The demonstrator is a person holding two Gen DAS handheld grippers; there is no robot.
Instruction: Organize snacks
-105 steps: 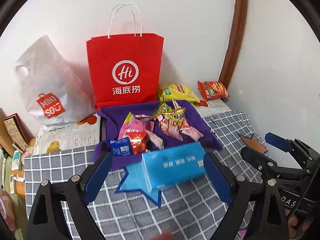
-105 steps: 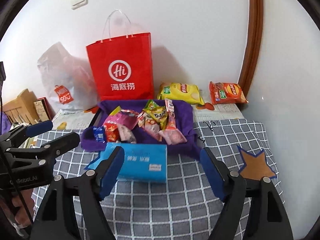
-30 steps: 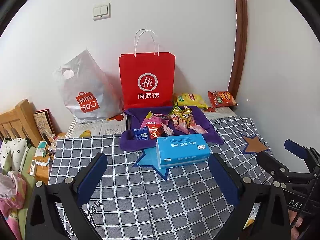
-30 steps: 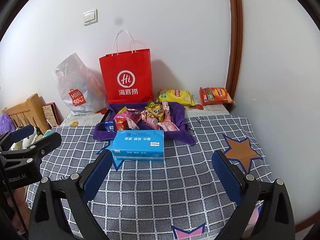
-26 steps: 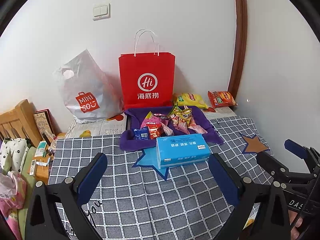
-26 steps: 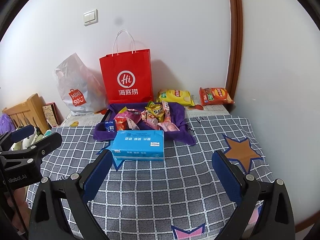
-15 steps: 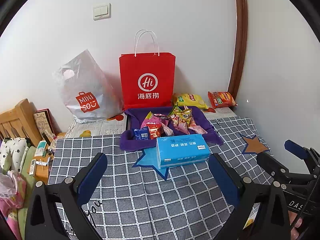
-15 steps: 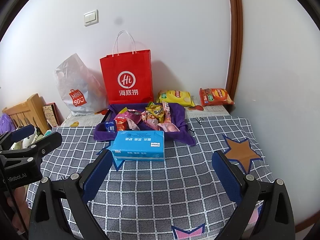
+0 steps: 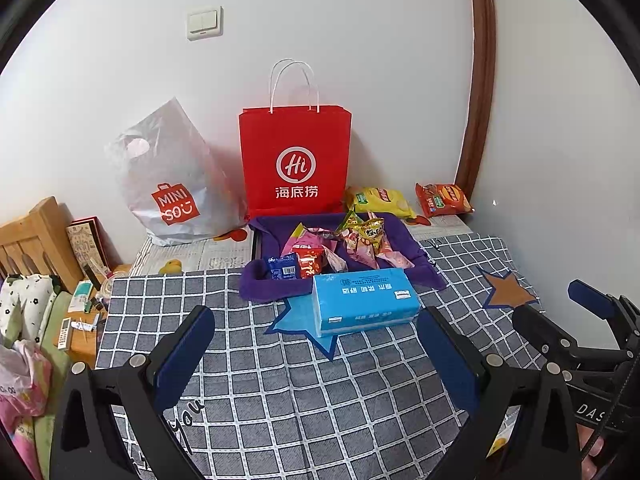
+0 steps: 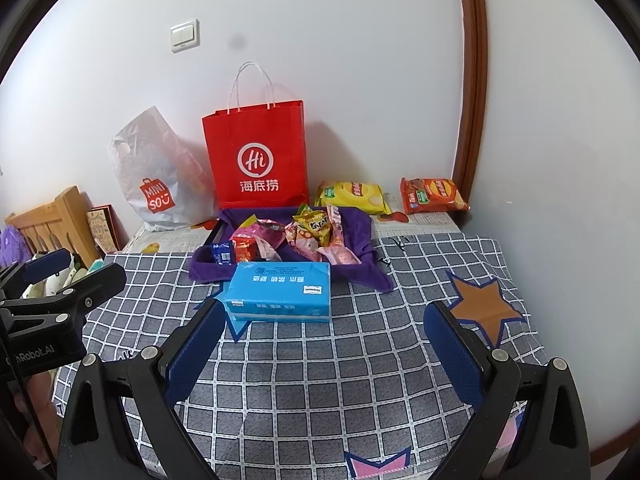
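Left wrist view: I've drawn both grippers, left [image 9: 316, 344] and right [image 10: 322, 338], back with fingers released and empty; snacks [image 9: 332, 246] sit piled in the far purple tray [image 9: 400, 236], so organizing looks finished

Snacks in a cloth-lined tray at frame centre, bags behind, tissue pack in front.

In the left wrist view, the tray [image 9: 404, 240] sits mid-frame on the checked cover [image 9: 280, 380], holding a heap of snack packets [image 9: 340, 248]. The tissue pack [image 9: 364, 302] lies just below it, touching its near edge. Above the tray the paper bag [image 9: 294, 160] stands against the wall, with the plastic bag [image 9: 172, 184] to its left. Two chip bags [image 9: 380, 200] [image 9: 442, 199] lie right of the paper bag, the second nearer the frame's right edge.
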